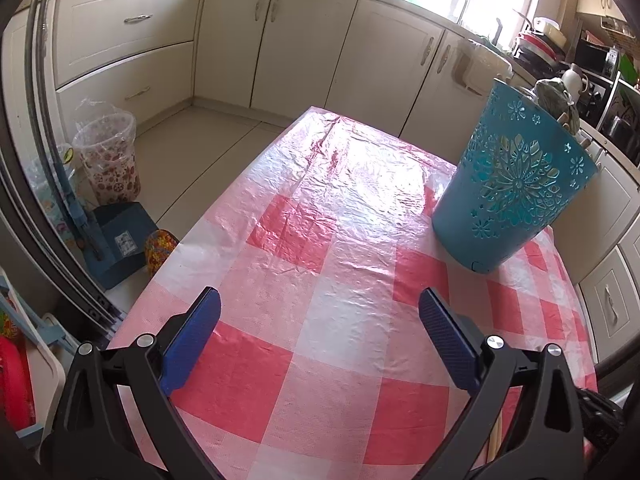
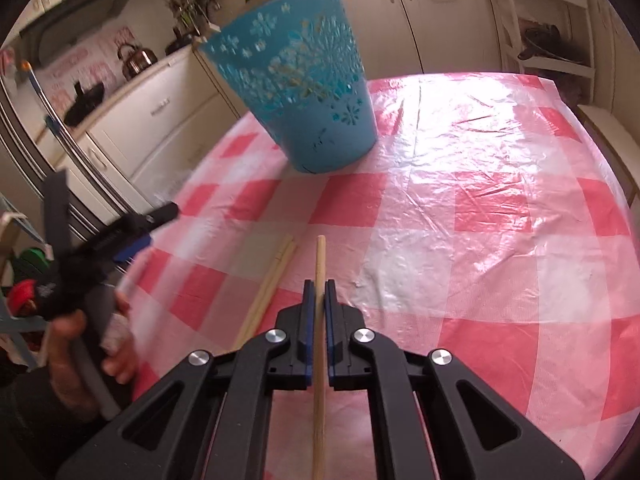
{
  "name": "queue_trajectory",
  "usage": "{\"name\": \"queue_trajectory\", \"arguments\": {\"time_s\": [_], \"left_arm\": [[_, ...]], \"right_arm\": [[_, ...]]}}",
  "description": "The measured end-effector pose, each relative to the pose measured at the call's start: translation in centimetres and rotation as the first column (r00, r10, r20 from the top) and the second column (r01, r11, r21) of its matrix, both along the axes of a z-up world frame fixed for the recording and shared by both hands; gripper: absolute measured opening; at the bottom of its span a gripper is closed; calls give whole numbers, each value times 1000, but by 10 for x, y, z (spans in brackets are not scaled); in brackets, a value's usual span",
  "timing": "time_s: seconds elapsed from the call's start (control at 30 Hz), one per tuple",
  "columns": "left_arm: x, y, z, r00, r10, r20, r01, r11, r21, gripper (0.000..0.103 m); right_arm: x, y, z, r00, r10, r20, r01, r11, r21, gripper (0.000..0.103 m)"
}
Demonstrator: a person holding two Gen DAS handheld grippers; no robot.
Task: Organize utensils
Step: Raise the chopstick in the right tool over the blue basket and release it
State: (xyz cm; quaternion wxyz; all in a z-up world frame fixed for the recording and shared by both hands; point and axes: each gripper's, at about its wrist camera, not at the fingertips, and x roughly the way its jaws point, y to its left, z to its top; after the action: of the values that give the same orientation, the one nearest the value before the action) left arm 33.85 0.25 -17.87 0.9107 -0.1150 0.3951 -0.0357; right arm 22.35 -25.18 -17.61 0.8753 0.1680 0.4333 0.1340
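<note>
The right gripper (image 2: 319, 292) is clamped on one wooden stick (image 2: 320, 264), which runs lengthwise between its pads and juts out ahead over the tabletop (image 2: 480, 240). Two more sticks (image 2: 276, 272) lie together on the checked cloth just to the left of it, and the blue cup (image 2: 304, 100) stands upright farther back — well apart from them. The left gripper (image 1: 320, 316) hangs above bare cloth with its jaws spread wide and nothing between them, the cup (image 1: 508, 184) ahead on its right.
</note>
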Motion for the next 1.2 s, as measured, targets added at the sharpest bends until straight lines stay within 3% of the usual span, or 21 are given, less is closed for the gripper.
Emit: {"name": "queue_trajectory", "arguments": {"time_s": [0.17,0.6,0.77,0.97,1.2], "left_arm": [[1,0,0,1000,4,-3,-4,1000,5,95],[2,-4,-2,1000,-7,-17,7,1000,23,95],[2,-5,-1,1000,-10,-17,11,1000,24,95],[3,-5,-2,1000,-13,-17,13,1000,11,95],[3,-3,-2,1000,-21,-12,21,1000,-8,95]], "right_arm": [[-8,-7,28,996,-2,89,-8,993,116,6],[17,-14,113,955,-43,293,-32,969,245,6],[48,-11,149,927,-80,368,-12,970,242,6],[102,-10,185,859,-172,483,69,972,224,6],[160,-6,189,816,-248,521,176,967,185,6]]}}
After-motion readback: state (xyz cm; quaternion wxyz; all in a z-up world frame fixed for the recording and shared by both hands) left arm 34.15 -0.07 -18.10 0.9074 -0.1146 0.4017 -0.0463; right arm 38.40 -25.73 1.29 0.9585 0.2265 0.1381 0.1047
